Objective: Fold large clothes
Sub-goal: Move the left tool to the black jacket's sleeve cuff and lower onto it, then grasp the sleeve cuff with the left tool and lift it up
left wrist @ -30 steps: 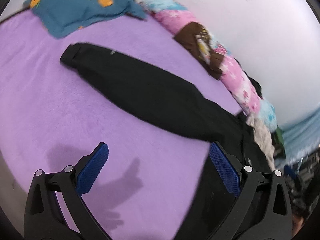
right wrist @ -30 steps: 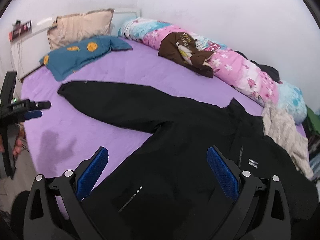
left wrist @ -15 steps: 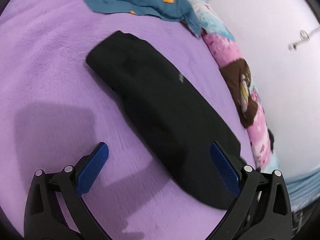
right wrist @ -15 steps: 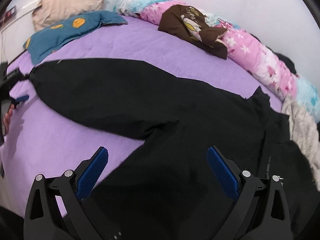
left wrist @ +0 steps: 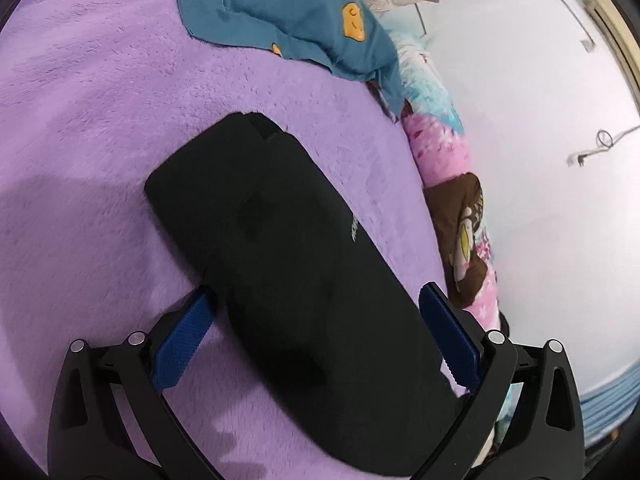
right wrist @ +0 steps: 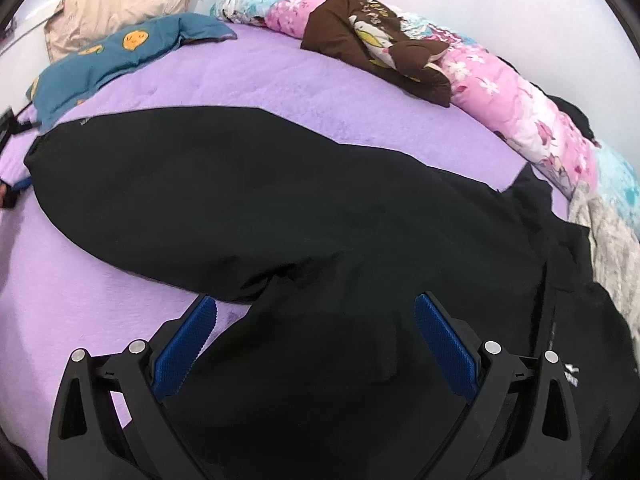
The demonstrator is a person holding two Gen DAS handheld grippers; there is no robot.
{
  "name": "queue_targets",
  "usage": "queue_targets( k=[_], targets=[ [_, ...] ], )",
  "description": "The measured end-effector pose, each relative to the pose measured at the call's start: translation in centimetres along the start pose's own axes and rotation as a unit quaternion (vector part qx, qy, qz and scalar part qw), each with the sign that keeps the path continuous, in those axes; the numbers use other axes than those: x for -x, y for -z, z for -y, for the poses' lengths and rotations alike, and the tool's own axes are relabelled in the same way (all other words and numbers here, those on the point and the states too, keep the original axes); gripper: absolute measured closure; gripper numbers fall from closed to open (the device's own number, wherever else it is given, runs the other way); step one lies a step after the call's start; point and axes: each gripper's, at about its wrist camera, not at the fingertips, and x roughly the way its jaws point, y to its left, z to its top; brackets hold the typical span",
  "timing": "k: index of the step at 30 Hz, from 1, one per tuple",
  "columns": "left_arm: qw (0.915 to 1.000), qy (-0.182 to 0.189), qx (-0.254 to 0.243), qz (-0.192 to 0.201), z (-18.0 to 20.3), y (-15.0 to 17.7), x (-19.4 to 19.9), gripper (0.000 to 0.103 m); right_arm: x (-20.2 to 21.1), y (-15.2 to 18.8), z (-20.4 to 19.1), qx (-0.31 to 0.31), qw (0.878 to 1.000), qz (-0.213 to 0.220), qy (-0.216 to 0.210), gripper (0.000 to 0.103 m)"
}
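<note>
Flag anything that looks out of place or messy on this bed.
Nothing is damaged or spilled. The black jacket lies unfolded, one sleeve stretched across the purple blanket; a brown garment lies crumpled on the floral quilt.

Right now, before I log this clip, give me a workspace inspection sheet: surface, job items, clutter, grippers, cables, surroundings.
Surface: purple plush bed cover, smooth where bare.
Job's things: large black jacket spread flat, its long black sleeve stretched out toward the pillows.
Clutter: teal pillowcase with orange faces, beige pillow, pink floral rolled quilt with a brown printed garment on it, grey cloth by the jacket.
Grippers: left gripper jaws open, straddling the sleeve; right gripper jaws open over the jacket body.
Cables: thin cord on the white wall.
Surroundings: white walls; nothing else seen.
</note>
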Motion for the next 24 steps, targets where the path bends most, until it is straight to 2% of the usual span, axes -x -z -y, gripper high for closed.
queue_targets(
  k=[5, 7, 9, 10, 11, 12, 13, 14, 17, 20, 22, 24],
  targets=[
    [0.9999, 0.003, 0.006, 0.013, 0.2, -1.1, -0.6, 0.007, -1.3, -0.2, -0.5, 0.017, 1.0, 0.01, 0.024, 0.006],
    [0.9998, 0.0, 0.012, 0.018, 0.2, -1.4, -0.8, 0.011, -1.7, -0.3, -0.7, 0.026, 0.999, 0.014, 0.031, 0.006],
    [0.9997, -0.012, 0.014, 0.016, 0.2, -1.7, -1.1, 0.027, -1.8, -0.3, -0.8, 0.032, 0.999, 0.017, 0.032, 0.006],
    [0.9997, -0.014, 0.014, 0.016, 0.1, -1.7, -1.0, 0.04, -1.9, -0.2, -0.9, 0.036, 0.999, 0.018, 0.033, 0.006],
    [0.9997, -0.016, 0.012, 0.015, 0.0, -1.7, -1.1, 0.045, -2.0, -0.1, -1.0, 0.039, 0.998, 0.019, 0.034, 0.006],
    [0.9997, -0.014, 0.013, 0.014, -0.1, -1.8, -1.1, 0.057, -2.1, 0.0, -1.1, 0.042, 0.998, 0.019, 0.034, 0.006],
    [0.9996, -0.019, 0.014, 0.012, -0.3, -1.7, -1.1, 0.081, -2.2, 0.3, -1.3, 0.044, 0.998, 0.02, 0.035, 0.006],
    [0.9993, -0.033, 0.015, 0.009, -0.5, -1.7, -1.0, 0.085, -2.3, 0.5, -1.4, 0.046, 0.998, 0.017, 0.033, 0.006],
    [0.9995, -0.027, 0.015, 0.008, -0.4, -1.7, -0.5, 0.089, -3.1, 0.9, -1.6, 0.043, 0.999, 0.002, 0.013, 0.006],
    [0.9992, -0.031, -0.015, 0.018, 1.4, -1.7, 0.4, 0.095, -4.9, 1.2, -0.3, -0.015, 0.997, -0.04, -0.066, 0.006],
    [0.9988, -0.029, -0.028, 0.027, 2.6, -1.8, 1.0, 0.097, -5.5, 1.1, 0.5, -0.032, 0.994, -0.047, -0.096, 0.005],
    [0.9978, -0.027, -0.046, 0.039, 4.2, -2.0, 1.9, 0.097, -5.8, 1.1, 0.4, -0.021, 0.993, -0.052, -0.103, 0.005]
  ],
)
